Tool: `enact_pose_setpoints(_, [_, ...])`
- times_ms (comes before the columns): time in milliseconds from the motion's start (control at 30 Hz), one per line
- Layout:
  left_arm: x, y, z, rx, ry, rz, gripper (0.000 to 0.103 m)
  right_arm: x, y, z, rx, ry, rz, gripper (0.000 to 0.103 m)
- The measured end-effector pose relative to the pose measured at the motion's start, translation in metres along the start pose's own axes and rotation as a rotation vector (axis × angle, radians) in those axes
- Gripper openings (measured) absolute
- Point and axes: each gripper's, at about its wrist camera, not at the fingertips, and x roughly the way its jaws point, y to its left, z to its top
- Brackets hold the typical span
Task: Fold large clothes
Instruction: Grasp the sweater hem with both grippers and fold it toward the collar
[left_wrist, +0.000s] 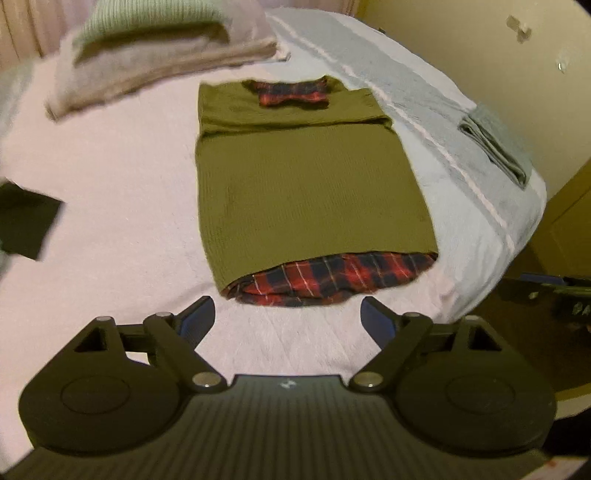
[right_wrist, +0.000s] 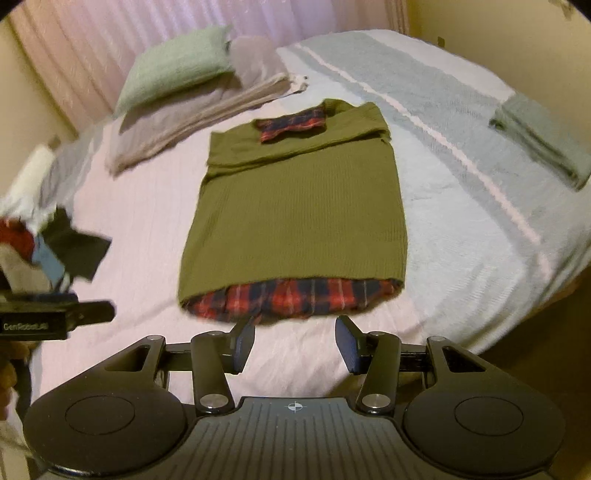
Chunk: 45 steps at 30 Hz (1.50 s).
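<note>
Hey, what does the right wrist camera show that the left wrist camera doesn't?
Only the right wrist view shows the pile of mixed clothes, the left gripper's side and the pink curtain. Only the left wrist view shows the dark clutter off the bed. Both show the green sweater with its plaid lining, the folded towels and open jaws.

Left gripper (left_wrist: 288, 321): jaws standing wide apart, blue-padded fingertips (left_wrist: 197, 319) gripping nothing, tool pointing forward and tilting slightly downward. Right gripper (right_wrist: 295, 341): jaws likewise parted, narrower gap, pads (right_wrist: 242, 347) empty, pointing forward at similar tilt. Left gripper body showing at left edge of right wrist view, sitting beside right gripper.
</note>
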Motion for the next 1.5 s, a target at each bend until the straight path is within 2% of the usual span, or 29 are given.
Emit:
enact_pose_setpoints(133, [0.085,0.068,-0.001,-0.129,0.017,-0.118,0.081,0.067,-0.073,0.015,0.088,0.011,0.077,0.046])
enact_pose_setpoints(300, [0.174,0.129,-0.007,-0.369,0.029,-0.2,0.077,0.149,-0.163,0.028,0.29,-0.006,0.142,0.046])
enact_pose_setpoints(400, [0.206,0.151,-0.016,-0.537,0.023,-0.295,0.077,0.188,-0.205,0.03,0.435,-0.004,0.264,0.046])
enact_pose_setpoints(467, [0.215,0.158,-0.019,-0.579,0.005,-0.345,0.077,0.211,-0.219,0.029,0.5,0.017,0.337,0.046])
enact_pose_setpoints(500, [0.218,0.16,-0.019,-0.585,0.002,-0.372,0.077,0.219,-0.223,0.029,0.518,0.031,0.342,0.045])
enact_pose_setpoints(567, [0.222,0.16,-0.018,-0.593,-0.002,-0.419,0.072,0.23,-0.23,0.024,0.567,0.025,0.386,0.045])
enact_pose_setpoints(600, [0.225,0.161,-0.017,-0.595,0.008,-0.447,0.06,0.233,-0.236,0.022,0.601,0.021,0.42,0.045])
enact_pose_setpoints(667, [0.233,0.16,-0.013,-0.595,0.037,-0.476,0.047,0.236,-0.244,0.021,0.635,0.027,0.448,0.04])
enact_pose_setpoints(700, [0.238,0.16,-0.011,-0.597,0.052,-0.496,0.031,0.237,-0.249,0.023,0.646,0.036,0.455,0.037])
enact_pose_setpoints(733, [0.243,0.161,-0.011,-0.602,0.077,-0.513,0.014,0.238,-0.253,0.023,0.661,0.042,0.461,0.029])
enact_pose_setpoints(767, [0.249,0.162,-0.013,-0.612,0.104,-0.511,0.006,0.24,-0.257,0.022,0.678,0.05,0.469,0.018])
enact_pose_setpoints(867, [0.252,0.167,-0.017,-0.637,0.112,-0.531,0.005,0.24,-0.253,0.028,0.631,0.074,0.453,0.01])
enact_pose_setpoints(967, [0.232,0.168,-0.013,-0.596,0.07,-0.511,0.005,0.221,-0.241,0.043,0.508,0.081,0.391,0.008])
enact_pose_setpoints(1067, [0.208,0.168,-0.018,-0.59,0.047,-0.507,0.005,0.188,-0.242,0.042,0.49,0.066,0.38,0.007])
enact_pose_setpoints(1167, [0.182,0.163,-0.033,-0.634,0.032,-0.506,0.005,0.161,-0.237,0.032,0.483,0.081,0.373,0.006])
enact_pose_setpoints(1233, [0.173,0.157,-0.047,-0.65,0.063,-0.49,0.005,0.149,-0.237,0.02,0.465,0.116,0.348,0.006])
enact_pose_setpoints(1333, [0.182,0.154,-0.068,-0.722,0.151,-0.457,0.005,0.156,-0.246,-0.004,0.545,0.2,0.307,0.006])
enact_pose_setpoints(1400, [0.183,0.151,-0.058,-0.743,0.15,-0.419,0.004,0.158,-0.246,0.002,0.567,0.219,0.316,0.006])
enact_pose_setpoints(1500, [0.163,0.147,-0.019,-0.745,0.071,-0.434,0.004,0.142,-0.231,0.045,0.483,0.205,0.355,0.006])
